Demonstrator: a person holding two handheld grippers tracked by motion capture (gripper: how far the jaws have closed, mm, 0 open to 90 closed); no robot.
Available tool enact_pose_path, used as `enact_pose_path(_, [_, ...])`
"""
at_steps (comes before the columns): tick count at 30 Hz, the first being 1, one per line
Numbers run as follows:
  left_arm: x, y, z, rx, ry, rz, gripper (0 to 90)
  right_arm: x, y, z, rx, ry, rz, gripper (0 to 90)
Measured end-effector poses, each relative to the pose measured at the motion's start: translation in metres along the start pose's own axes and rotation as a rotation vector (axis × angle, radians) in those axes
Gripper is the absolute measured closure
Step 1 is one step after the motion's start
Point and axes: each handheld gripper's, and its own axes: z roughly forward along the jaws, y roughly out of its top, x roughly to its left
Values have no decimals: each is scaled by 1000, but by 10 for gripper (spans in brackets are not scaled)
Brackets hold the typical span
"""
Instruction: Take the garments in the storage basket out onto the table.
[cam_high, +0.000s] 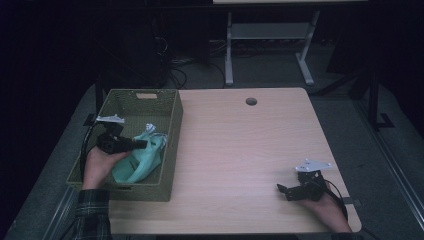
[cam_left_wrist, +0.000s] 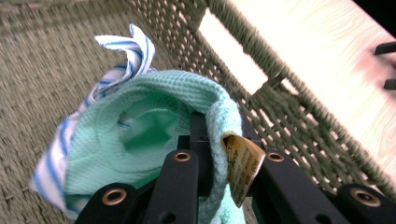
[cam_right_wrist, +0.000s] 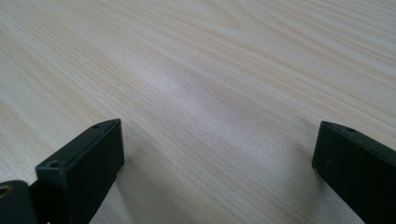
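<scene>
Left gripper (cam_high: 142, 144), one: over the basket (cam_high: 170, 145) at the desk's (cam_high: 240, 150) left edge, jaws clamped on the hem of the green cloth (cam_high: 137, 165). High view: cloth draped from the jaws down to the basket floor, toward the basket's right wall; a white scrap beside it. Left gripper view adds detail: the cloth (cam_left_wrist: 149, 135) is a waffle-weave mint green, folded over the jaws, with a tan label (cam_left_wrist: 243, 163) hanging at the pinched hem; a second cloth, white with blue stripes (cam_left_wrist: 126, 51), lies under and behind the green one on the woven floor; the basket's wall has a slot handle (cam_left_wrist: 233, 51). Right gripper (cam_high: 286, 191), one: near the desk's front right corner, jaws apart, holding nothing; the right gripper view shows bare wood grain (cam_right_wrist: 210, 93) between its jaws. Surface: pale wood desk, one round cable hole (cam_high: 251, 101) near the back edge. Room: dark, grey floor, a white table frame (cam_high: 270, 45) and cables behind. Count: two grippers, one basket, two cloths, one label.
</scene>
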Motion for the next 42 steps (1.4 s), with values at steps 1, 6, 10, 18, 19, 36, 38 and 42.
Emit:
enact_pose_path(1, [0, 1, -1, -6, -1, 4, 819, 0, 0, 0, 0, 0, 0, 15])
enact_pose_path(6, [-4, 7, -5, -37, 3, 5, 819, 0, 0, 0, 0, 0, 0, 15])
enact_pose_path(10, [-9, 15, -10, -45, 7, 27, 819, 0, 0, 0, 0, -1, 1, 15])
enact_pose_path(18, [-21, 31, -20, -76, -2, 43, 819, 0, 0, 0, 0, 0, -1, 15])
enact_pose_path(19, [-24, 36, -23, -83, 1, 47, 819, 0, 0, 0, 0, 0, -2, 15])
enact_pose_path(36, [-40, 67, -49, -166, -35, 89, 819, 0, 0, 0, -1, -1, -2, 15])
enact_pose_path(38, [-42, 70, -51, -173, -34, 97, 819, 0, 0, 0, -1, -1, -2, 15])
enact_pose_path(42, [-46, 75, -58, -196, -35, 106, 819, 0, 0, 0, -1, -1, -2, 15])
